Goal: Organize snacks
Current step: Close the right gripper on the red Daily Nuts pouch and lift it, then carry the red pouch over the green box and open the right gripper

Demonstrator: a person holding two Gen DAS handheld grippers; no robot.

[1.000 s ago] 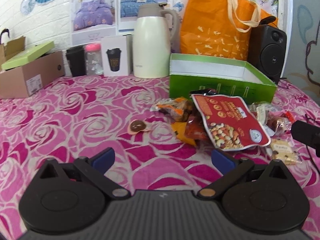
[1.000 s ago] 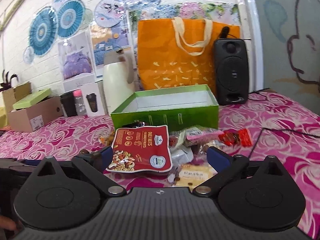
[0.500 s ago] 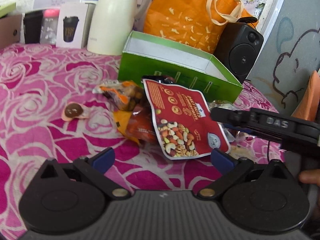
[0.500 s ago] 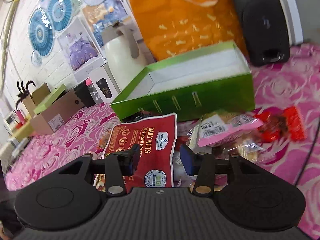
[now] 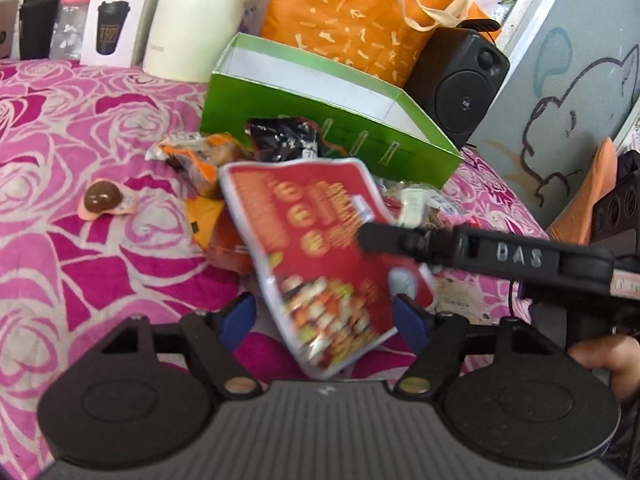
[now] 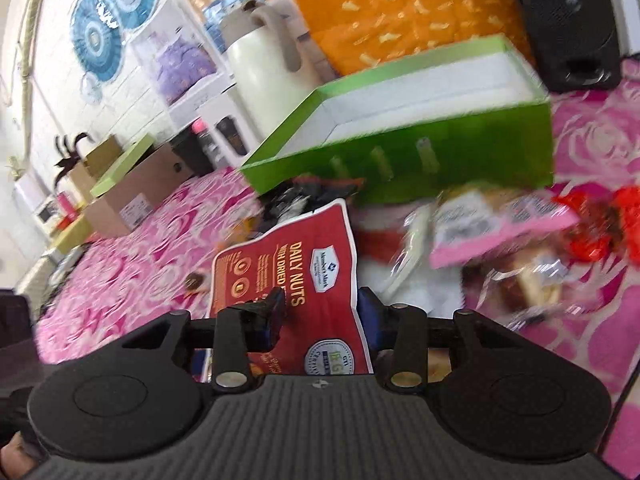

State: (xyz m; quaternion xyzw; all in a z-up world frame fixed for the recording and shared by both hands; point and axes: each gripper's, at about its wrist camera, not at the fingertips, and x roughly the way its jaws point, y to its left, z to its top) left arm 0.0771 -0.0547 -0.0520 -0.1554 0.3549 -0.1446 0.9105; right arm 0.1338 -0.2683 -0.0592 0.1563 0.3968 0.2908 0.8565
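Observation:
A red "Daily Nuts" bag (image 5: 312, 240) (image 6: 316, 256) tilts up off the snack pile in front of the open green box (image 5: 304, 120) (image 6: 440, 148). My right gripper (image 6: 320, 308) is closing on it, one finger over the printed face and the blue pad at its right edge. That finger (image 5: 380, 236) crosses the bag in the left wrist view. My left gripper (image 5: 322, 320) is closing too. The bag's lower end hangs between its blue pads, with a gap at the left pad. Around the bag lie an orange pack (image 5: 196, 156), a black pack (image 5: 284, 136) and a pink pack (image 6: 500, 224).
A round chocolate (image 5: 102, 198) lies alone on the rose-patterned cloth at the left. Behind the box stand a cream jug (image 5: 192, 20), an orange tote (image 5: 352, 12) and a black speaker (image 5: 460, 88). A cardboard box (image 6: 132, 188) sits far left. A red wrapper (image 6: 600, 228) lies right.
Both grippers dipped toward the pile and their jaws narrowed. The right gripper came in over the red nuts bag, which has tipped up from lying flat.

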